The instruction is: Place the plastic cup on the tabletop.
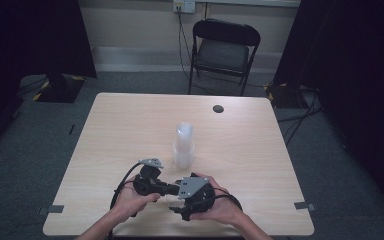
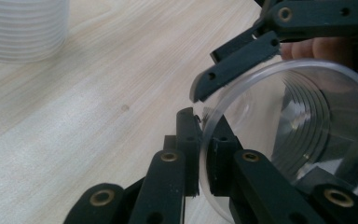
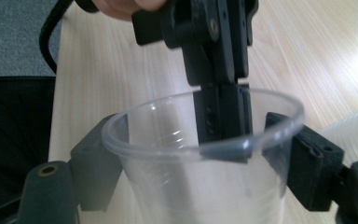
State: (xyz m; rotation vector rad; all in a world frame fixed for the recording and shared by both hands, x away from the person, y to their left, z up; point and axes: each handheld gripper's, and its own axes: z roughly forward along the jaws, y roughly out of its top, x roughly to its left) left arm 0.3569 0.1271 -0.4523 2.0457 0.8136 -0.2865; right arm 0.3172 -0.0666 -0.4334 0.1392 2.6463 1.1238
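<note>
**Thin cup caught between two grips near the desk's near edge**

Your left tongs [image 1: 172, 189] were pinched together on the rim of the clear cup [image 3: 205, 154], one jaw inside the wall and one outside. Your right tongs [image 1: 186, 209] straddled the cup's body, their pads against both sides of it. The cup hung in the air just above the desk [image 1: 130, 125], near its near edge. The risk, as I judged it, was crushing: the thin wall could buckle if either hand squeezed harder or twisted against the other. A slip could drop the cup off the near edge. The cup stack [image 1: 183, 145] stood just beyond; left, right and far offered open desk.
</note>
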